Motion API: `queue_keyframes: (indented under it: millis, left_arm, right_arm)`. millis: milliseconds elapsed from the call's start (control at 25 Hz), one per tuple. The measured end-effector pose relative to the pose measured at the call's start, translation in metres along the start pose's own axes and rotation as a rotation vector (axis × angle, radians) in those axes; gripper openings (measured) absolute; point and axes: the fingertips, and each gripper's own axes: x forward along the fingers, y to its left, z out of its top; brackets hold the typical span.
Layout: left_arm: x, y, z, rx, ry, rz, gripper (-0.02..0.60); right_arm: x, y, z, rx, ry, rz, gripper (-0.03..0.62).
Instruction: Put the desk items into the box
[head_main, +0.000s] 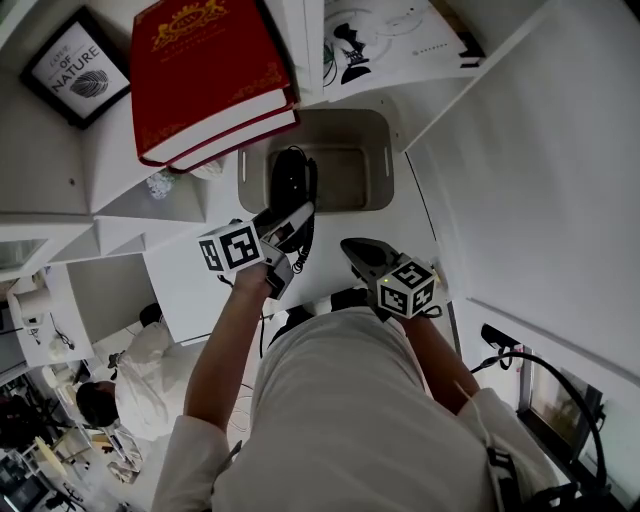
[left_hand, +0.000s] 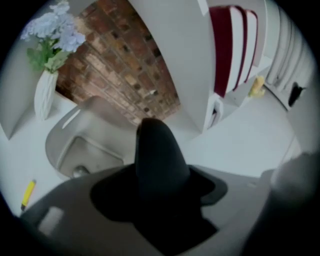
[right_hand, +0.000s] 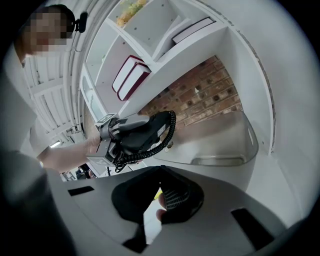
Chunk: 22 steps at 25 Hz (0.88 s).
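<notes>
My left gripper (head_main: 288, 228) is shut on a black telephone handset (head_main: 290, 180) with a coiled cord, held over the near left edge of the grey box (head_main: 375, 125). The right gripper view shows that handset (right_hand: 150, 127) in the left gripper's jaws, its cord (right_hand: 167, 137) hanging beside the box (right_hand: 230, 145). In the left gripper view the handset (left_hand: 157, 160) fills the middle, with the box (left_hand: 92, 117) behind it and a small item (left_hand: 80, 172) on its floor. My right gripper (head_main: 352, 247) hovers over the desk nearer to me, jaws together and holding nothing.
Red books (head_main: 205, 75) lie on the shelf left of the box, with a framed print (head_main: 78, 68) beside them. A white vase of blue flowers (left_hand: 47, 90) stands next to the box. A yellow pen (left_hand: 27, 192) lies on the desk. Brick wall (right_hand: 205, 97) backs the box.
</notes>
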Motion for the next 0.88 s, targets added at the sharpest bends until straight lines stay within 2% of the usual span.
queue_keyframes:
  millis: [120,320,600,880]
  left_arm:
    - [0.021,-0.006,0.001,0.04,0.028,-0.003,0.319]
    - [0.045,-0.014,0.001,0.052,0.05,-0.016,0.318]
    - [0.079,-0.013,0.007,0.021,0.082,-0.028,0.318]
    - [0.115,0.009,0.013,0.144,0.21,0.031,0.316]
  right_arm:
    - [-0.006,-0.009,0.002,0.01,-0.01,-0.01,-0.006]
    - [-0.015,-0.017,0.008,0.023,-0.022,-0.023,-0.006]
    - [-0.025,-0.037,0.014,0.041,-0.034,-0.038,-0.006]
    - [-0.038,-0.061,0.02,0.057,-0.048,-0.067,-0.006]
